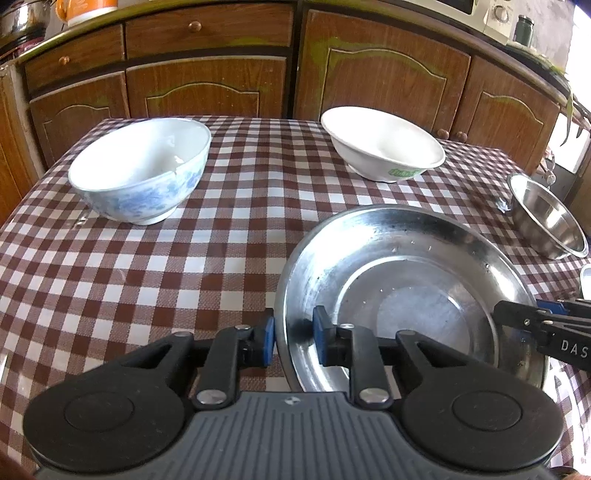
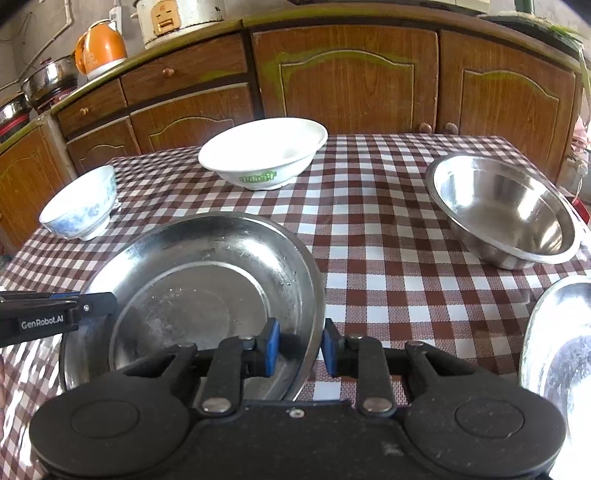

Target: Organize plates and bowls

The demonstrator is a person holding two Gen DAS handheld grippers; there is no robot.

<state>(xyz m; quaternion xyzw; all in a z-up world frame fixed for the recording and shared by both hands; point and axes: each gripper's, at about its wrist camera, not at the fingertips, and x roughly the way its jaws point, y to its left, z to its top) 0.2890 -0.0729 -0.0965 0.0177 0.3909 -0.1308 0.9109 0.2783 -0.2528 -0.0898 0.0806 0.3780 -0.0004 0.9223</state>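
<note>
A large steel plate (image 1: 406, 280) lies on the checked tablecloth, also in the right wrist view (image 2: 192, 266). My left gripper (image 1: 293, 338) straddles its left rim, one pad outside and one inside, with a gap still showing. My right gripper (image 2: 298, 347) straddles its right rim the same way, jaws partly open. The right gripper shows in the left wrist view (image 1: 535, 321), the left one in the right wrist view (image 2: 55, 319). A blue-patterned bowl (image 1: 142, 170) stands far left, a white bowl (image 1: 384, 144) with a green label at the back, a steel bowl (image 2: 502, 210) at right.
A second steel plate (image 2: 557, 343) lies at the right edge of the table. Brown wooden cabinets (image 1: 207, 88) stand behind the table. An orange kettle (image 2: 99, 48) and a rice cooker (image 2: 177, 18) sit on the counter.
</note>
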